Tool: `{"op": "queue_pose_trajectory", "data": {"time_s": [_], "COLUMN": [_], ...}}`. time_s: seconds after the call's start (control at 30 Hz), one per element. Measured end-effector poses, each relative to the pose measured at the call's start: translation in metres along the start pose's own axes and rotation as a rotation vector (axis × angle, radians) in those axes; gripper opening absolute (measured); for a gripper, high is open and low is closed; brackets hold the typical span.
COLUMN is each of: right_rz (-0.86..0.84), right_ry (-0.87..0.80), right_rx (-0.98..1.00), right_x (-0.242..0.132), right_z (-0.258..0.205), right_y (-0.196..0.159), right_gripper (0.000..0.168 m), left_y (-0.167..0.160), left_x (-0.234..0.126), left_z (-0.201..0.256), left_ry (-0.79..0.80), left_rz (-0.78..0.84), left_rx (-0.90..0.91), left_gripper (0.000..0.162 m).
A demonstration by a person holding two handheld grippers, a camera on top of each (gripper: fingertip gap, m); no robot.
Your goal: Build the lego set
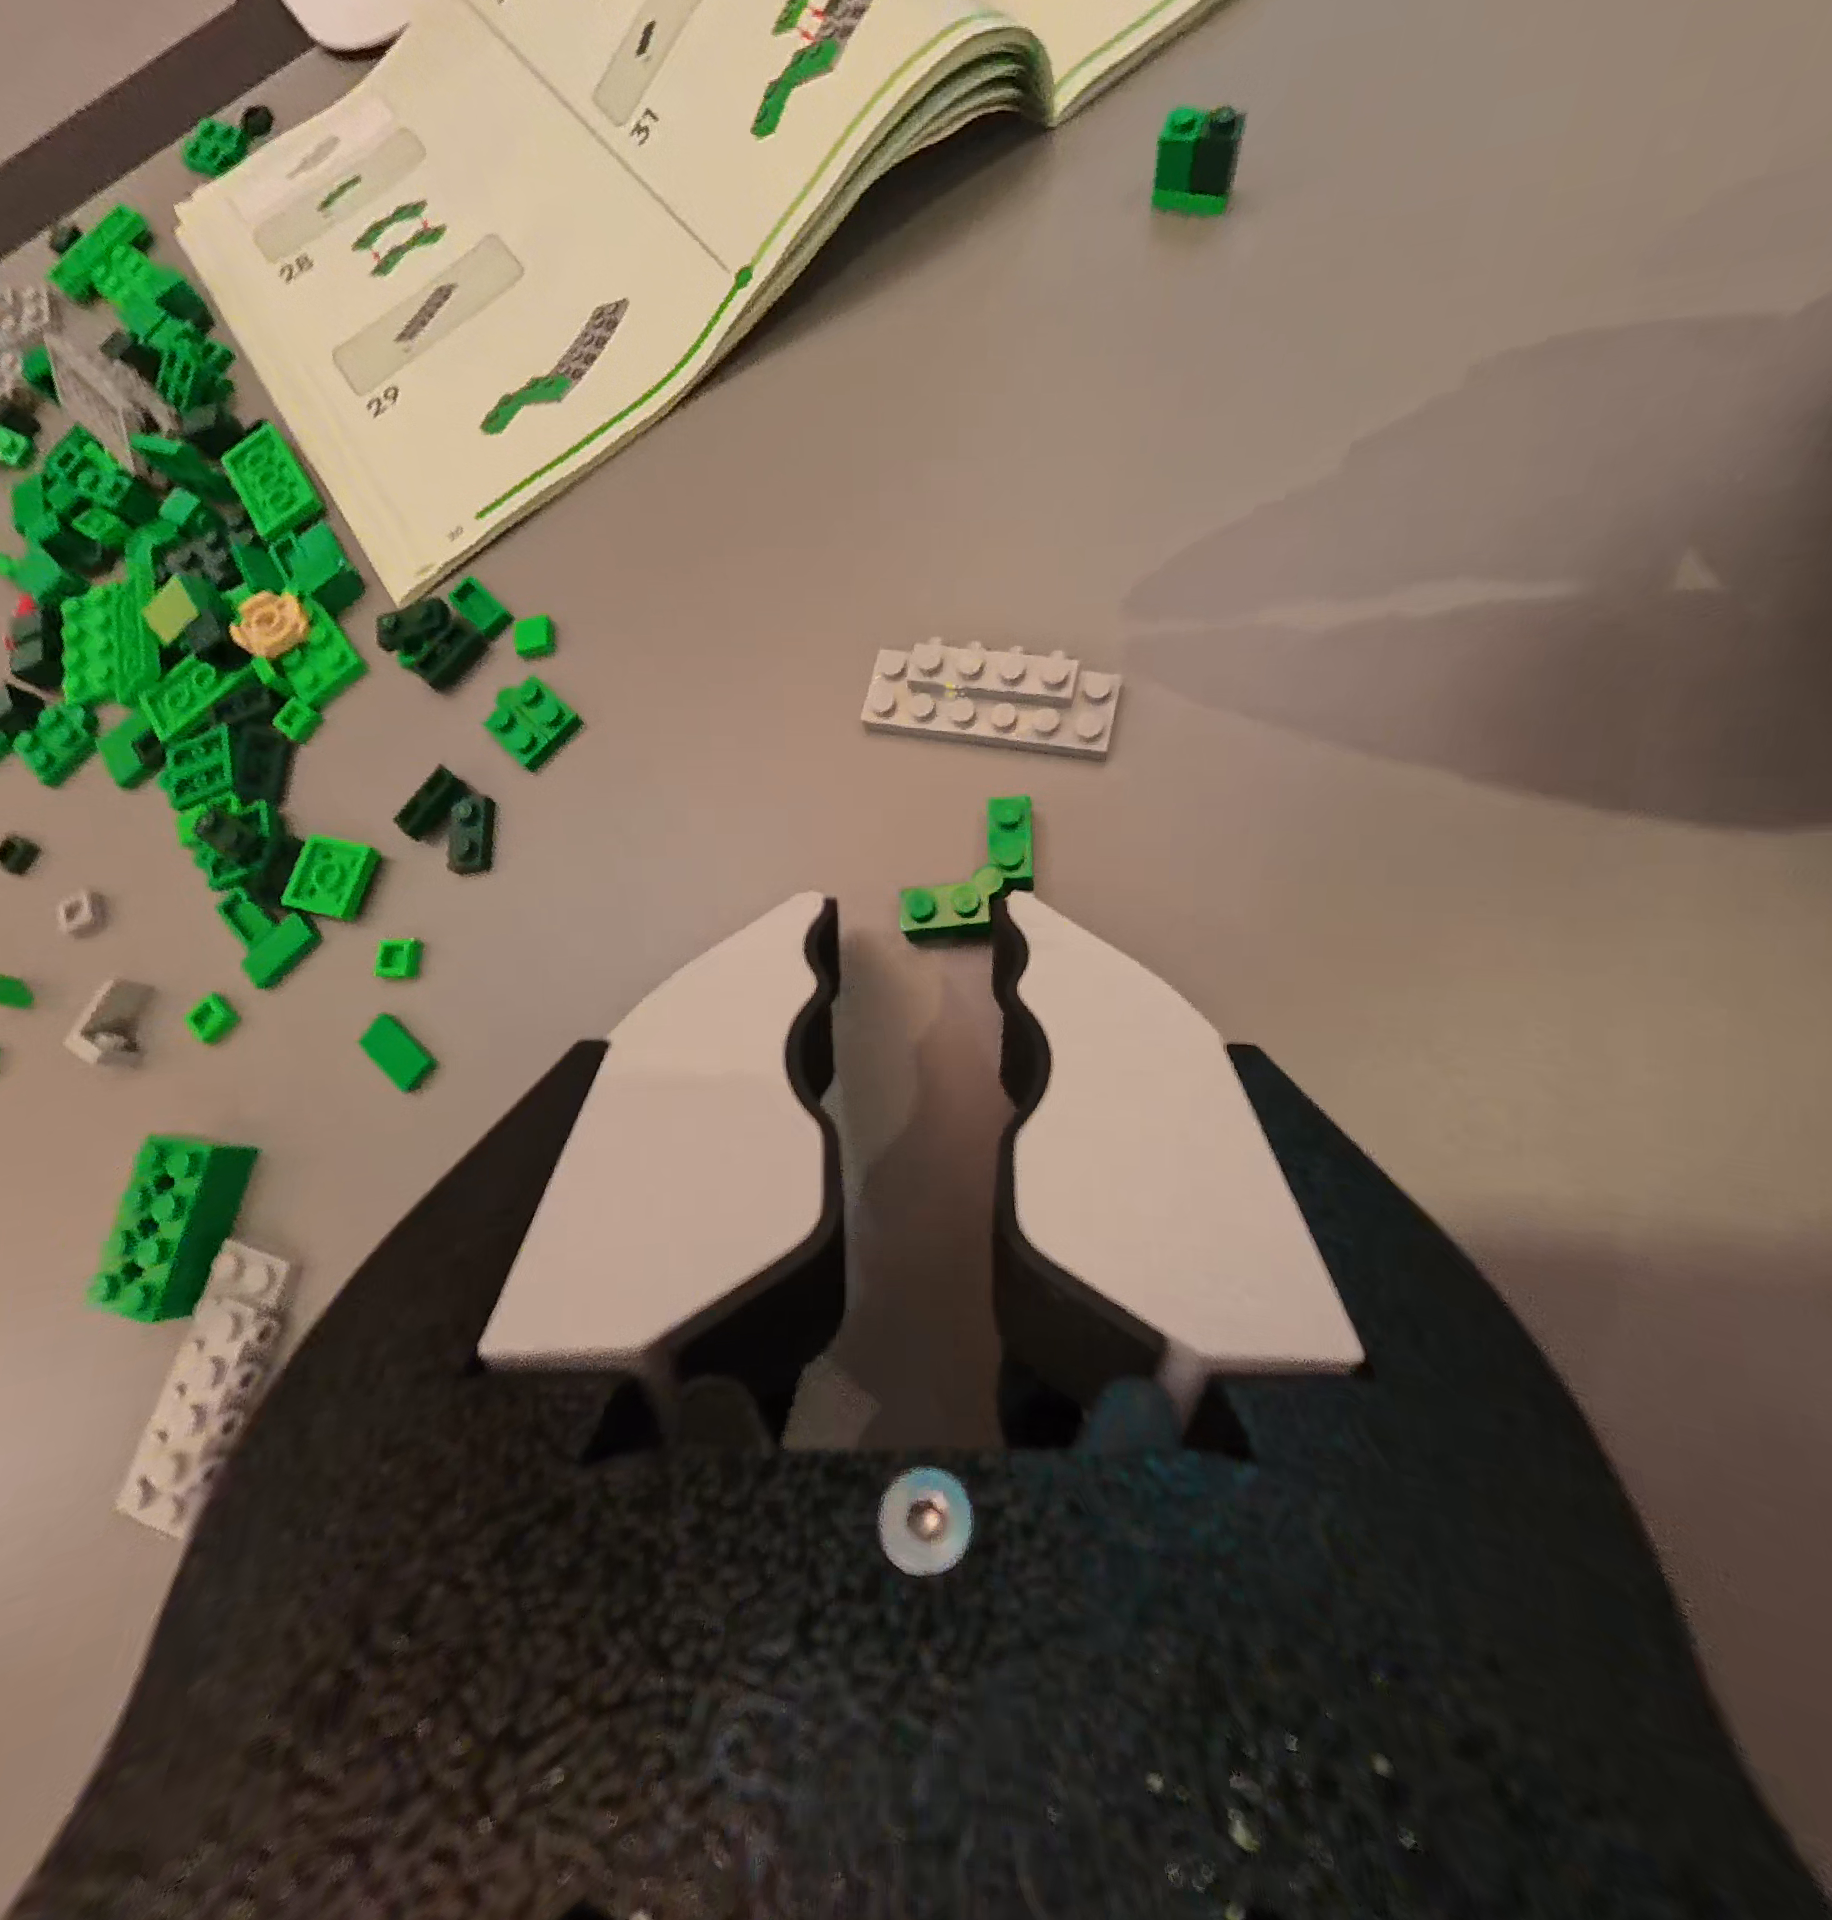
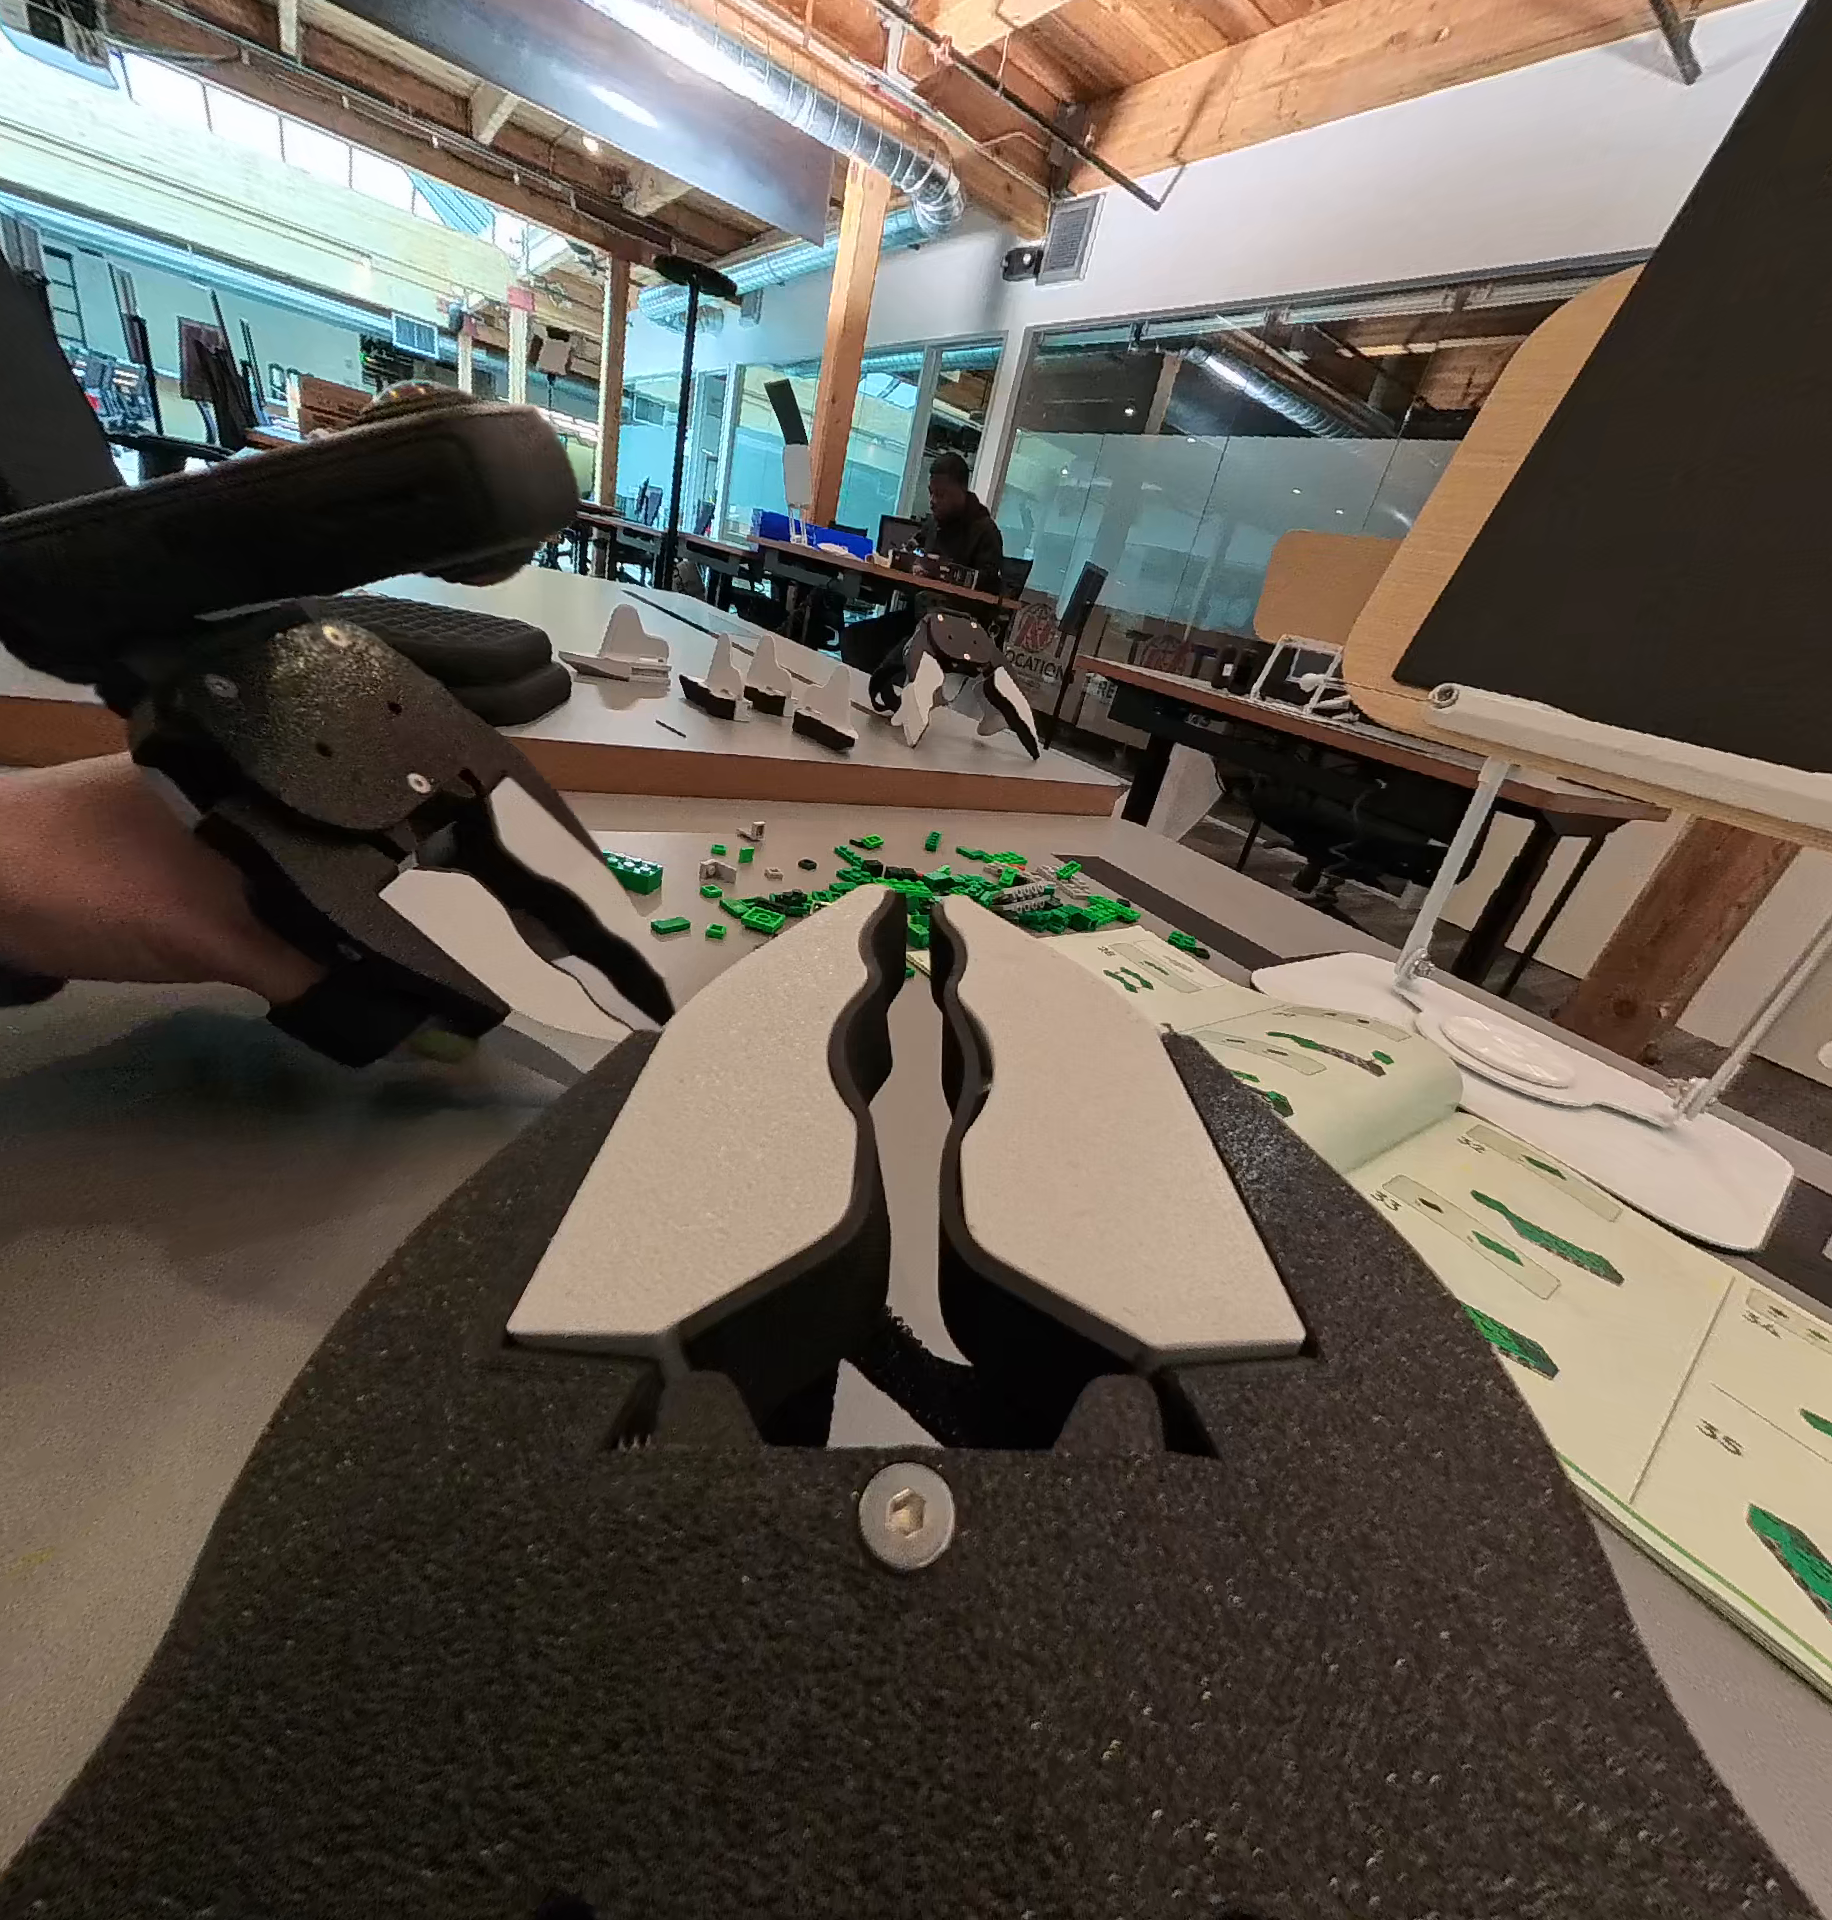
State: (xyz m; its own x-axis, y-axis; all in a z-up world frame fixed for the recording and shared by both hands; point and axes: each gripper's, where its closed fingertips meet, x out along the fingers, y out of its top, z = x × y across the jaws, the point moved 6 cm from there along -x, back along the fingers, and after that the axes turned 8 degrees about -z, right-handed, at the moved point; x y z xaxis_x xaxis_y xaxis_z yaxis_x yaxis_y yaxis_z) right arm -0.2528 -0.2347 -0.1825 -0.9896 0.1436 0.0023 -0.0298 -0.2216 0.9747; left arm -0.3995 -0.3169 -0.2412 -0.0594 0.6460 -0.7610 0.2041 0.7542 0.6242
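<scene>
In the left wrist view my left gripper (image 1: 917, 909) is open and empty, low over the grey table. A small bent green assembly (image 1: 969, 883) lies just beyond its tips, touching the right fingertip (image 1: 1026, 925). A grey studded plate (image 1: 995, 696) lies a little farther on. A small green block (image 1: 1198, 161) stands far right. The open instruction booklet (image 1: 538, 260) lies at the back. In the right wrist view my right gripper (image 2: 917, 909) is shut with nothing in it, held above the table. The left gripper (image 2: 642, 1013) shows there at the left, in a hand.
A pile of loose green and grey bricks (image 1: 164, 623) covers the left side and shows in the right wrist view (image 2: 891, 883). A green 2x4 brick (image 1: 169, 1226) and a long grey plate (image 1: 216, 1371) lie near left. A white lamp base (image 2: 1618, 1143) stands beyond the booklet (image 2: 1514, 1247). From the left gripper's tips to the grey studded plate (image 1: 995, 696) is close to 4 cm. Both grippers' tips are roughly 15 cm from the small green block (image 1: 1198, 161).
</scene>
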Motion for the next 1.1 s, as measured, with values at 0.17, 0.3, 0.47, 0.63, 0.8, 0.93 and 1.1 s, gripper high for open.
{"op": "queue_pose_trajectory", "data": {"time_s": [0.17,0.3,0.47,0.63,0.8,0.93,1.1], "right_rz": [0.0,-0.001,0.0,0.005,0.001,-0.017,-0.053], "right_ry": [0.001,0.003,0.003,0.0,0.001,0.005,0.035], "right_rx": [0.0,-0.001,-0.002,0.003,-0.002,-0.045,-0.1], "right_x": [0.0,0.0,0.0,-0.001,0.0,0.002,0.014], "right_z": [0.0,0.0,0.0,0.0,0.0,-0.004,-0.015], "right_y": [0.0,0.0,0.0,0.0,0.0,0.0,-0.001], "right_gripper": [0.004,0.004,0.003,0.003,0.003,0.004,0.001], "left_y": [0.001,0.0,-0.001,0.003,0.016,0.023,0.024], "left_x": [0.001,0.002,0.003,-0.001,-0.005,-0.009,-0.005], "left_z": [-0.002,-0.001,-0.001,-0.002,-0.02,-0.032,-0.042], "left_ry": [-0.049,-0.115,-0.137,-0.013,0.093,0.076,0.123], "left_rz": [-0.014,-0.002,0.033,0.071,0.226,0.309,0.371], "left_rx": [0.039,0.018,0.034,0.133,0.166,0.165,0.231], "left_gripper": [0.027,0.017,0.016,0.016,0.016,0.016,0.016]}}
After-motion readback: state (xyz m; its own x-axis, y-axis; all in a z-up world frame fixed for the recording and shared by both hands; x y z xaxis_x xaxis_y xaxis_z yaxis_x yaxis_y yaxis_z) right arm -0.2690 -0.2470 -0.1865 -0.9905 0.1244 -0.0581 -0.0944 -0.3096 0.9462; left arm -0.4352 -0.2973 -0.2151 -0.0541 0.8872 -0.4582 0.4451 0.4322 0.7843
